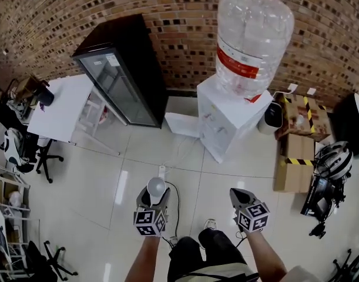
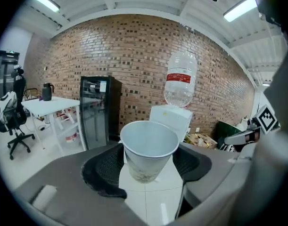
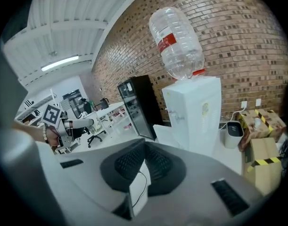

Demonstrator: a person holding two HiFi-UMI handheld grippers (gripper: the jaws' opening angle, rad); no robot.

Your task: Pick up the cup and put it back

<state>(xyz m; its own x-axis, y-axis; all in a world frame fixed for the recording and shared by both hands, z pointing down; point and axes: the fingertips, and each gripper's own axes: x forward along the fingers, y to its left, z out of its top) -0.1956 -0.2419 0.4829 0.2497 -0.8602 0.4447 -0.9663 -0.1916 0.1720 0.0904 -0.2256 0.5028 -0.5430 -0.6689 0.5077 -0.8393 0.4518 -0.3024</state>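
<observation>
The left gripper [image 2: 148, 166] clasped the cup [image 2: 148, 142] (thin-walled, likely); a harder squeeze could crush it, a slacker one drop it. The right gripper [image 3: 143, 150] was closed, empty.

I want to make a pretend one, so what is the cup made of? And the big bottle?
Cup: probably paper, matte white; its thin walls look dull, not shiny. Bottle: clear plastic, glossy; you can see through it, and it has moulded ridges.
</observation>
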